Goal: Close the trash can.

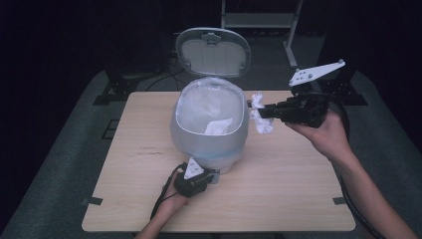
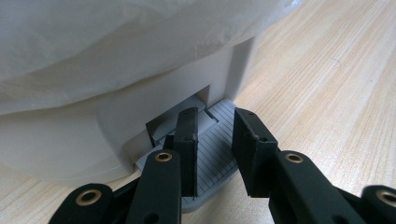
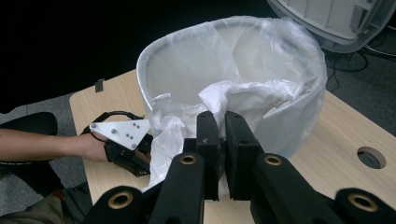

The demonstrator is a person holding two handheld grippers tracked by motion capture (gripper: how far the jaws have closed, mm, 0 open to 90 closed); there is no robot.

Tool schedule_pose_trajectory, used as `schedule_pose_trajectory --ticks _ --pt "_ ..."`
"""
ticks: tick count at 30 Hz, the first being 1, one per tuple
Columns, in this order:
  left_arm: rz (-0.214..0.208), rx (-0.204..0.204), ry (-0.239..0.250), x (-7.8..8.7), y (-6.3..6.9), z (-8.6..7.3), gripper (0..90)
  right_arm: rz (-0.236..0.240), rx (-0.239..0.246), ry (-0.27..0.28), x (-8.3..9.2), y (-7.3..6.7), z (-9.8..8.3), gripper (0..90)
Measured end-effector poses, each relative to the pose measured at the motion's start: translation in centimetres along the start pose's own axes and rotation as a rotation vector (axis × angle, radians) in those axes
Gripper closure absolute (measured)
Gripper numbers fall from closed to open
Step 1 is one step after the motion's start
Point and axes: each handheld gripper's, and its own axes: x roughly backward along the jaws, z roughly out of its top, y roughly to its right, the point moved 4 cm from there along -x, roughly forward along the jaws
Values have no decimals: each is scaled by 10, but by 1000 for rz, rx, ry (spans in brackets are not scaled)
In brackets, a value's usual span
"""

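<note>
While the left gripper (image 1: 211, 177) presses its closed jaws on the pedal (image 2: 212, 154) at the bin's (image 1: 209, 134) 6 o'clock | right gripper (image 1: 263, 112) pinches crumpled tissue (image 1: 261, 115) at the rim's 3 o'clock | handling — light, soft, crushable; likely best held by a thick fold | lid (image 1: 213, 51) up.

bins: one pedal bin (image 1: 209, 134) | lids: one lid (image 1: 213, 51) | liners: one bag liner (image 1: 199, 107) | paper wads: two, crumpled tissue (image 1: 261, 114), tissue in the bin (image 1: 219, 127) | hand-held grippers: two, left hand-held gripper (image 1: 211, 175), right hand-held gripper (image 1: 261, 110) | surfaces: one surface (image 1: 278, 189)
</note>
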Motion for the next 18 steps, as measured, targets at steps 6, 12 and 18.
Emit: schedule_pose_trajectory --ticks 6,12,18 --pt "-5 5 -1 0 -1 0 713 9 7 -4 -4 -1 8 847" --pt "-5 4 -1 0 -1 0 713 13 14 -4 -7 -1 16 847" --pt "-7 5 -1 0 -1 0 713 20 14 -3 -11 -2 23 847"
